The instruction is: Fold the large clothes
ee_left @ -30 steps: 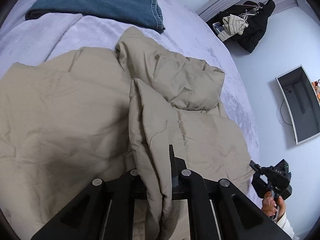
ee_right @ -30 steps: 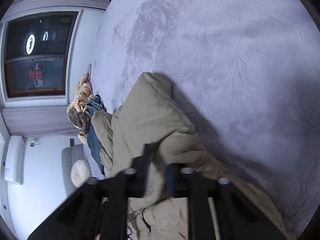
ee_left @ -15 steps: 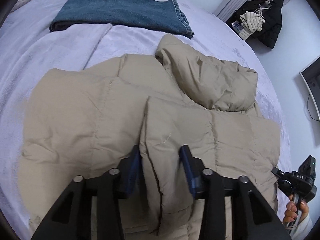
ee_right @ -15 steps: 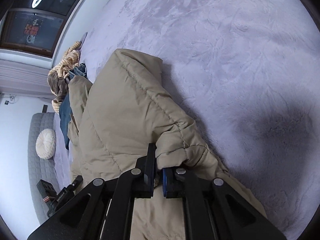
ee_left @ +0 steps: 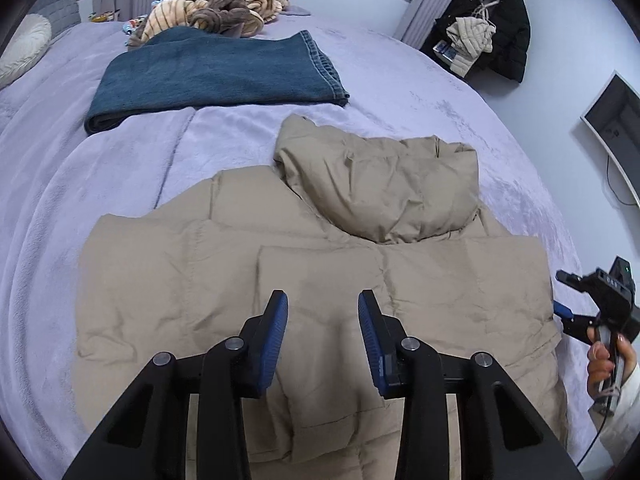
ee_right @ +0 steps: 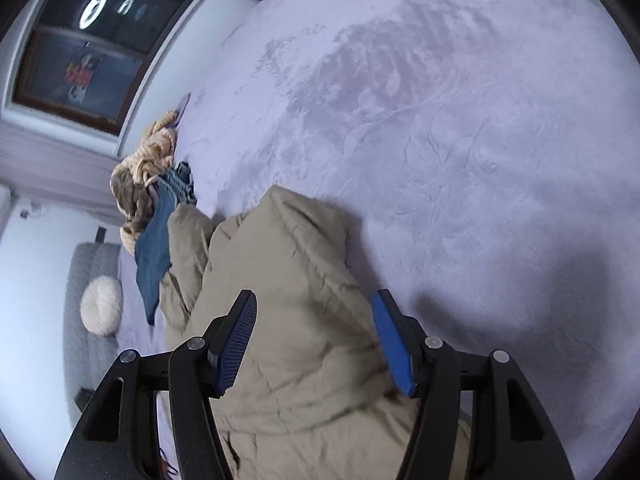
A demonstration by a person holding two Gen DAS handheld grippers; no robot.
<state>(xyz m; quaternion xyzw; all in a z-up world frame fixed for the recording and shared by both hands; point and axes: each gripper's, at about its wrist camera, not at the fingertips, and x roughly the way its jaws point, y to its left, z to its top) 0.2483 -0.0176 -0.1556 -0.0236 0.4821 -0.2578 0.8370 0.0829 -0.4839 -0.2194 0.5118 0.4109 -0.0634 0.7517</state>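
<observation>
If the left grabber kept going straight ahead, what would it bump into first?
Most likely the beige puffy jacket. The left gripper hangs open just above its folded panel, with the hood further along. Depth is hard to judge here.

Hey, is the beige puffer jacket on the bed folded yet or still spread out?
Partly folded: one side of the beige puffer jacket lies over its body, hood still out flat.

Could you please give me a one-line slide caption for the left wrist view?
Open left gripper above a beige puffer jacket spread on the bed, folded jeans beyond.
</observation>
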